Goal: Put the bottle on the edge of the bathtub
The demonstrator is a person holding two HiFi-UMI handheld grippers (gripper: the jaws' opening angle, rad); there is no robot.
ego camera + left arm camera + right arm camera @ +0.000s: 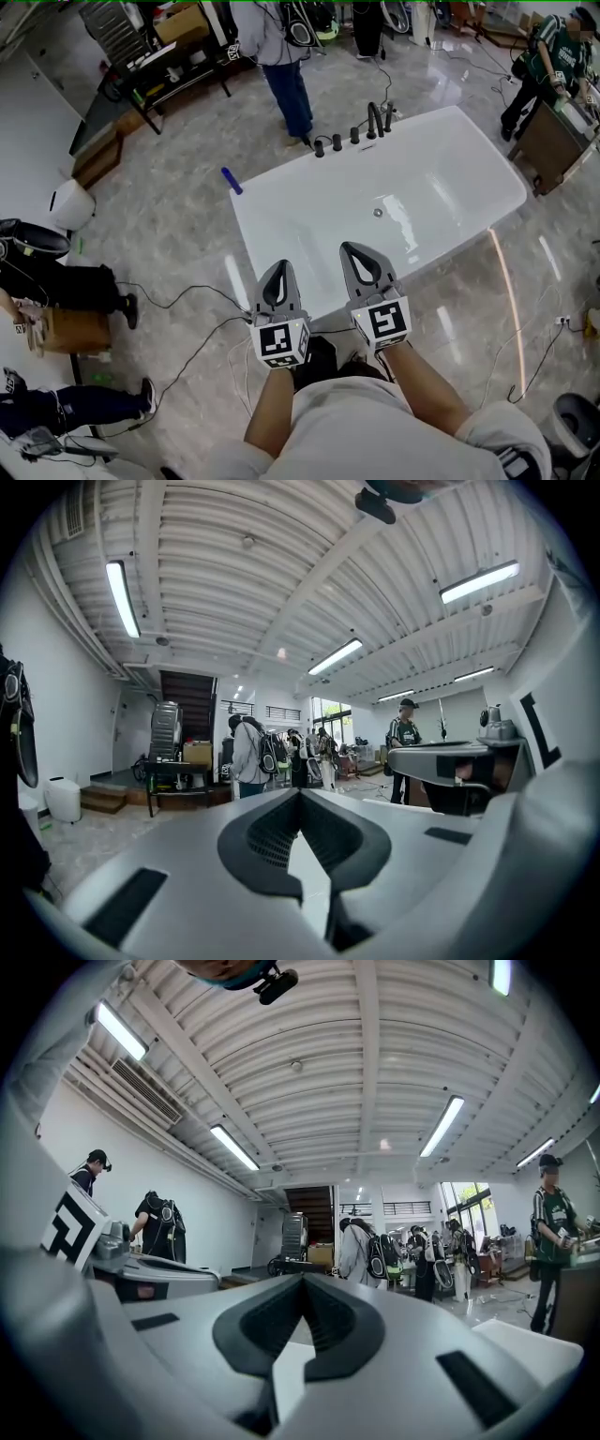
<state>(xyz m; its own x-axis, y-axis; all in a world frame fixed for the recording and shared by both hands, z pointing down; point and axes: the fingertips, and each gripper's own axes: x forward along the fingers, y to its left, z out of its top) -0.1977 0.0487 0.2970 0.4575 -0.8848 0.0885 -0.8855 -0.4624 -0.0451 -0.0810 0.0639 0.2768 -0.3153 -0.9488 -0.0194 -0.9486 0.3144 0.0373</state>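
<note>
Left hand-held gripper [279, 272] and right hand-held gripper [356, 253] are hovering shut and empty, bottle [231, 181] is lying on bathtub [242, 230] edge well ahead-left of them, so probably just backing off without nudging it.

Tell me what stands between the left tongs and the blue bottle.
Nothing visible does: only the bathtub's bare white rim lies between the left tongs and the blue bottle at its far-left corner.

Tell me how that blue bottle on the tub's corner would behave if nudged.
The blue bottle looks slim and long, so it would probably tip or roll. It rests on the bathtub's glossy rim, likely slippery, so a nudge might slide it off. Its weight can't be judged.
</note>
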